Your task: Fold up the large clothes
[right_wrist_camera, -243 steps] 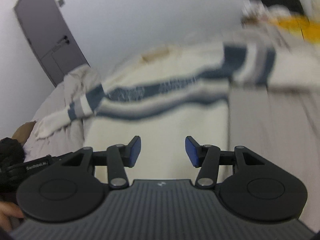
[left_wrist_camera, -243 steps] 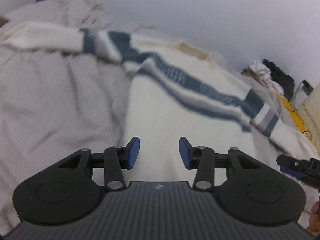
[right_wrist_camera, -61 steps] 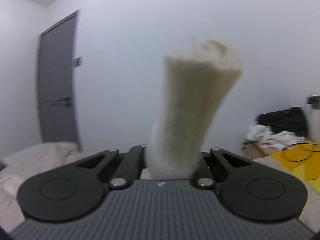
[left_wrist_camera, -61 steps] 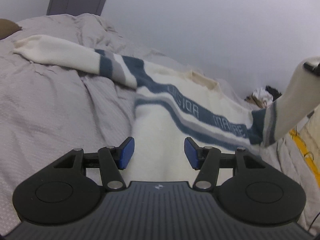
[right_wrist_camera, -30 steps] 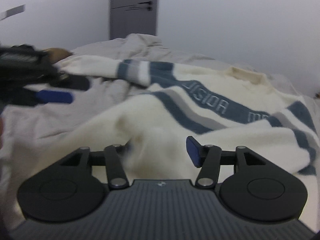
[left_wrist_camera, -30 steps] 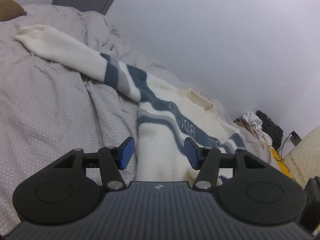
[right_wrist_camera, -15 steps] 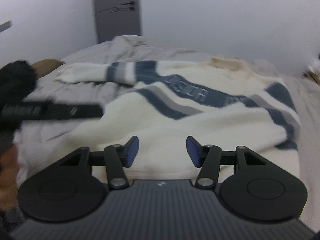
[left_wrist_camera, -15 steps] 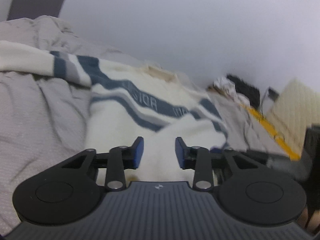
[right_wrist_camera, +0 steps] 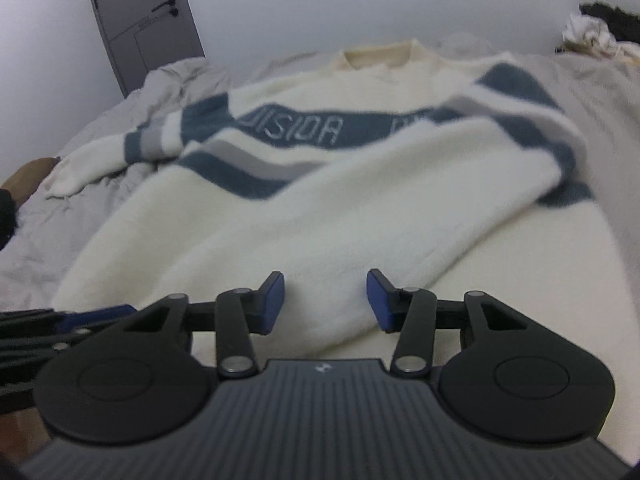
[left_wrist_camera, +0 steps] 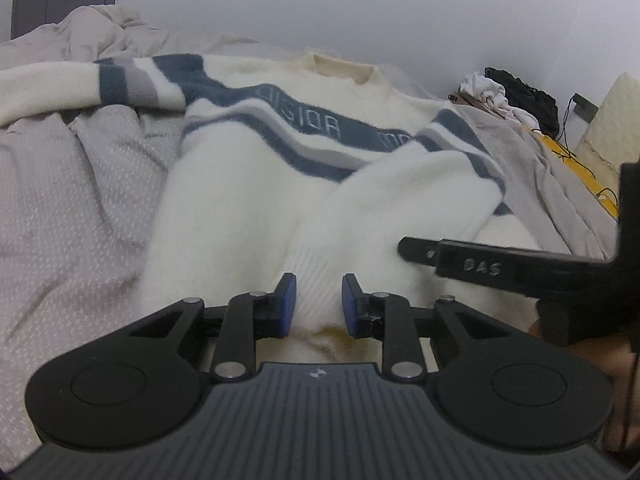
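Observation:
A cream sweater (left_wrist_camera: pixel 240 184) with blue and grey chest stripes lies flat on the bed, collar at the far side. Its right sleeve (left_wrist_camera: pixel 392 188) is folded diagonally across the body; the left sleeve (left_wrist_camera: pixel 52 84) stretches out to the left. My left gripper (left_wrist_camera: pixel 315 300) hovers low over the folded sleeve's ribbed cuff (left_wrist_camera: pixel 316 276), jaws narrowed but apart, holding nothing. My right gripper (right_wrist_camera: pixel 325 300) is open and empty above the folded sleeve (right_wrist_camera: pixel 360 216) on the sweater (right_wrist_camera: pixel 248 216). The right gripper's black body (left_wrist_camera: pixel 520 268) shows at the right of the left wrist view.
A grey bed cover (left_wrist_camera: pixel 72 184) lies under the sweater. A pile of white and black clothes (left_wrist_camera: pixel 508 96) and yellow fabric (left_wrist_camera: pixel 560 152) sit at the far right. A grey door (right_wrist_camera: pixel 140 16) stands at the back left.
The right gripper carried the right sleeve up and across the body, then let it go and opened. The left gripper swung right over the cuff and its jaws narrowed.

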Demonstrator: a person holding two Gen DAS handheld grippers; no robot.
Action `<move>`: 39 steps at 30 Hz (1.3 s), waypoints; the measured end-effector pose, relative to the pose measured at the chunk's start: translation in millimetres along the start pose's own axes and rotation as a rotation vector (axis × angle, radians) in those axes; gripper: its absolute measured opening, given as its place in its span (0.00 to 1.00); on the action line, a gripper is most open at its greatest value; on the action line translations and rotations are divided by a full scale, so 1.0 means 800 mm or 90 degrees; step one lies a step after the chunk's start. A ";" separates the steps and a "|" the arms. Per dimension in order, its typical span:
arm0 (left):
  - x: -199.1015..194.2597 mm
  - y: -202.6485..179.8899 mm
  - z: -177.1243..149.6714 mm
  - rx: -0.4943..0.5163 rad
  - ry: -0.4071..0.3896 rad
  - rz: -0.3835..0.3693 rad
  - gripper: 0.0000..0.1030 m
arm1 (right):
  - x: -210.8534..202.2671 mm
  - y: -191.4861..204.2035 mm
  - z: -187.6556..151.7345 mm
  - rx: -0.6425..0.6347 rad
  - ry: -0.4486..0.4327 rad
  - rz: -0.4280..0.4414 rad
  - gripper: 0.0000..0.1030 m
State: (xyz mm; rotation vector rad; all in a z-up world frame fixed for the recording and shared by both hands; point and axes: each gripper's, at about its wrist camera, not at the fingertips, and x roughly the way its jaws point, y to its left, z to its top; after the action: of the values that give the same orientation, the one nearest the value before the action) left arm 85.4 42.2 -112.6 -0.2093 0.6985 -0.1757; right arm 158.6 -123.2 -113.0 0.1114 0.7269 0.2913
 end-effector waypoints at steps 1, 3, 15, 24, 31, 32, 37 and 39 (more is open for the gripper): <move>-0.001 0.001 0.000 -0.005 -0.002 -0.002 0.28 | 0.003 0.000 -0.001 -0.001 0.001 0.002 0.47; -0.003 0.002 0.001 -0.016 -0.008 -0.003 0.28 | 0.009 0.001 -0.003 -0.012 0.003 0.002 0.47; -0.048 0.070 0.051 -0.170 -0.108 0.062 0.45 | -0.002 0.000 0.000 0.006 0.016 0.016 0.48; -0.009 0.230 0.135 -0.300 -0.140 0.221 0.46 | 0.000 -0.006 0.007 0.016 0.005 0.028 0.48; 0.020 0.347 0.134 -0.446 -0.178 0.242 0.49 | 0.008 -0.002 0.003 0.014 0.005 0.034 0.48; 0.022 0.364 0.131 -0.476 -0.195 0.238 0.49 | 0.010 -0.003 0.004 0.016 0.003 0.034 0.48; 0.033 0.428 0.127 -0.617 -0.282 0.210 0.50 | 0.026 -0.004 0.011 0.015 -0.007 0.028 0.48; 0.040 0.449 0.134 -0.641 -0.304 0.207 0.50 | 0.031 -0.002 0.013 0.013 -0.010 0.025 0.48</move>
State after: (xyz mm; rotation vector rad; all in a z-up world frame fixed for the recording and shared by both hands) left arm 212.0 395.3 -141.6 -1.0542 0.2811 0.5468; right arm 183.7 -117.6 -121.2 0.1481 0.7125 0.3207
